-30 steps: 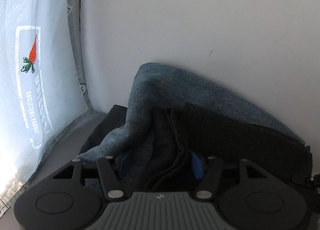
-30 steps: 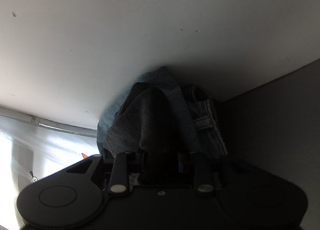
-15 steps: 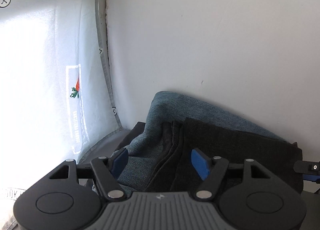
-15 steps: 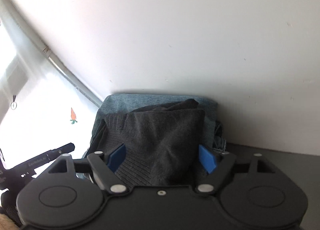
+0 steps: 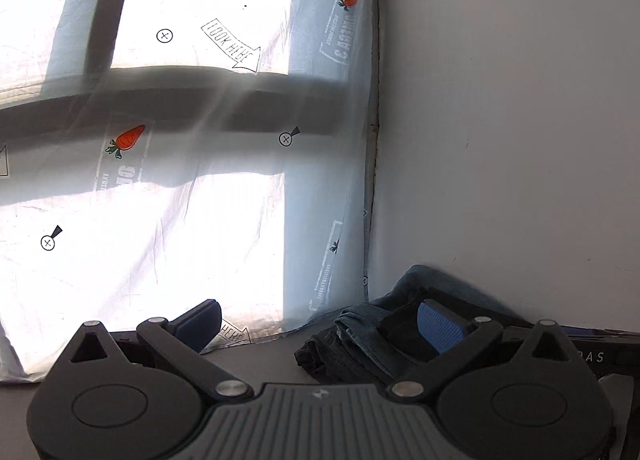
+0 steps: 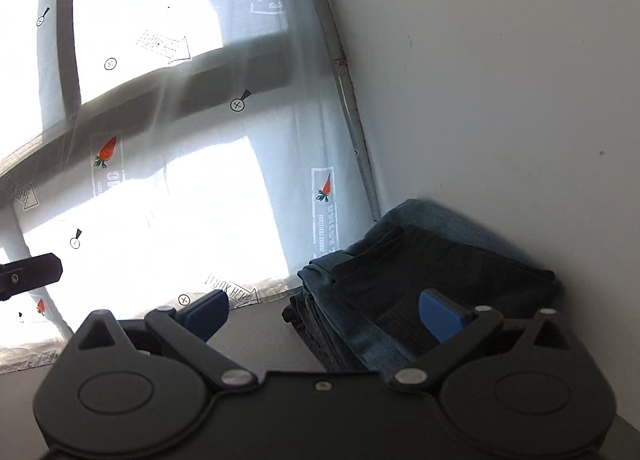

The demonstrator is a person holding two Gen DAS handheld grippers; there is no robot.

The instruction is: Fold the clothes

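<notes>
Clothes (image 6: 424,272): a folded stack in the corner of the grey table (image 6: 256,324), pressed against the white wall (image 6: 500,100) on its far side, with the printed translucent curtain (image 6: 180,200) just to its left. Blue denim makes the lower layers; a dark charcoal knit piece lies flat on top. Edges of the stack roughly aligned, folds facing the camera.

Right gripper (image 6: 322,314): jaws spread wide, nothing between them. Blue pads visible on both fingers; the right-hand pad (image 6: 440,314) hangs in front of the dark top layer in this view (contact cannot be judged), the left-hand pad over bare table beside the stack. Stack sits ahead and to the right of the gripper's centre line.

Left gripper (image 5: 318,326): also wide open, holding nothing. From its camera the clothes (image 5: 360,336) lie low and to the right, partly hidden behind the right-hand finger and its blue pad (image 5: 438,326). Left-hand finger stands before the curtain hem, well apart from the cloth.

A black finger tip, apparently of the left gripper, pokes in at the left edge of the right wrist view.
</notes>
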